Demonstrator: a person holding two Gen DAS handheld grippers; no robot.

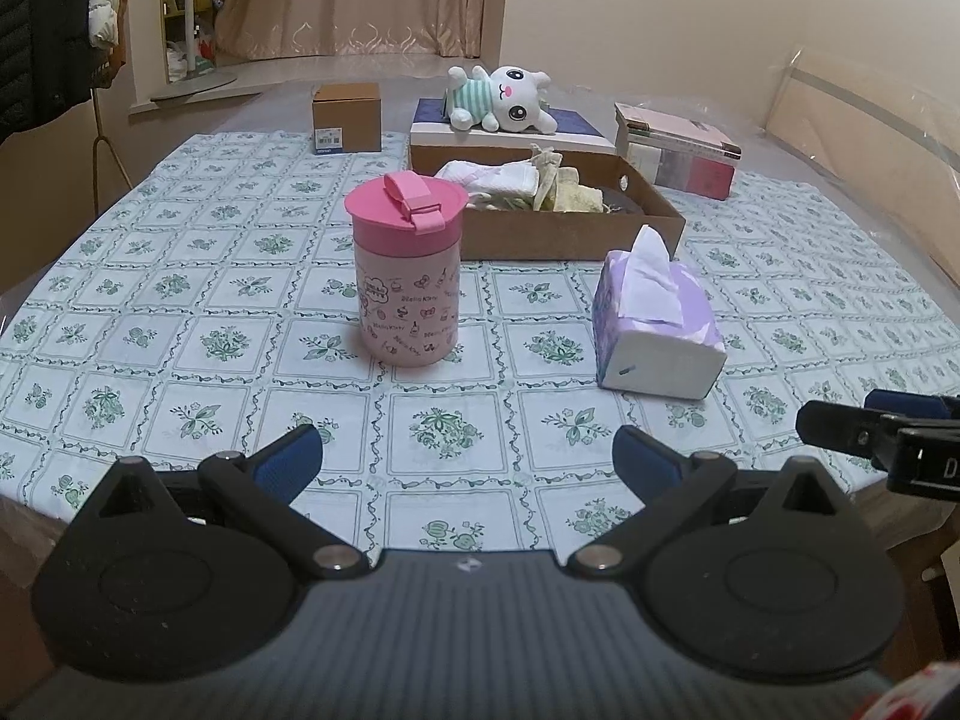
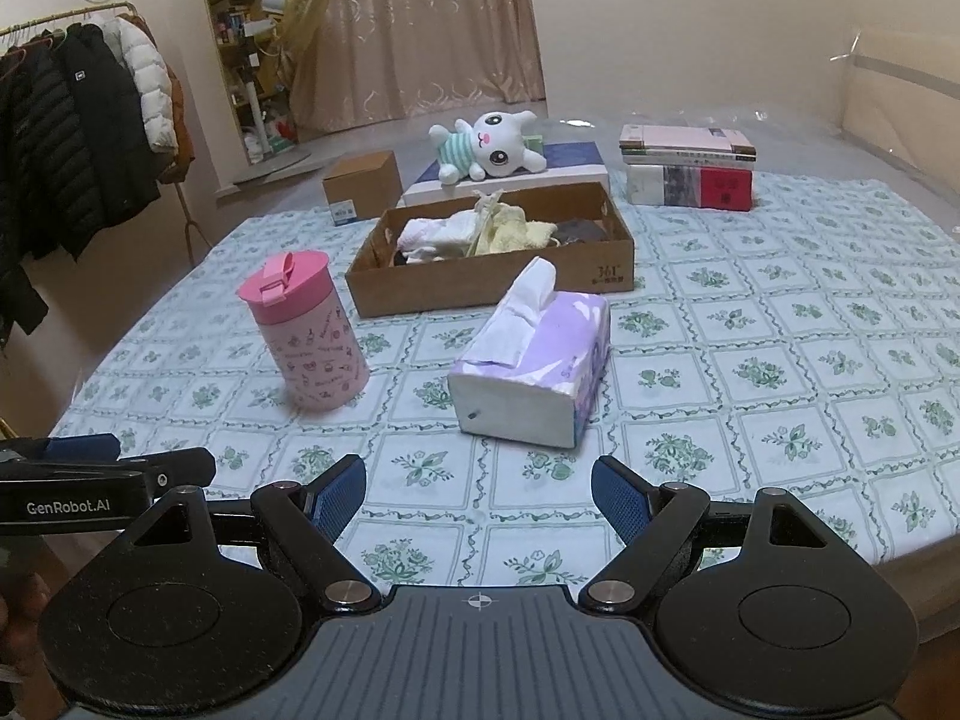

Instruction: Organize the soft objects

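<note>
Both grippers hang back at the near edge of the table [image 2: 780, 276], and nothing is in hand. The left gripper [image 1: 467, 459] has its jaws spread wide with only the flowered cloth showing between the blue pads, and the right gripper [image 2: 478, 489] matches it, jaws well apart and empty. Each one points forward and tilts down toward the tabletop, side by side, so each camera catches the other's finger at the edge of its view. That looks like a ready stance, taking in the layout before committing. The soft things are mostly gathered: folded white and yellow cloths [image 2: 480, 231] lie inside the open cardboard box [image 2: 492, 288], which seems to be the collecting place. Still outside it are the plush bunny [image 2: 489, 147], lying on its side on a flat white box [image 2: 510, 183] just behind the cardboard one, and the purple tissue pack [image 2: 534, 360], which sits in front of the box, nearest the right gripper, a tissue poking up from its top. The pink lidded cup [image 1: 406, 276] stands upright to the left, likely a hard item to leave alone. A stack of books [image 2: 690, 171] waits at the far right.
</note>
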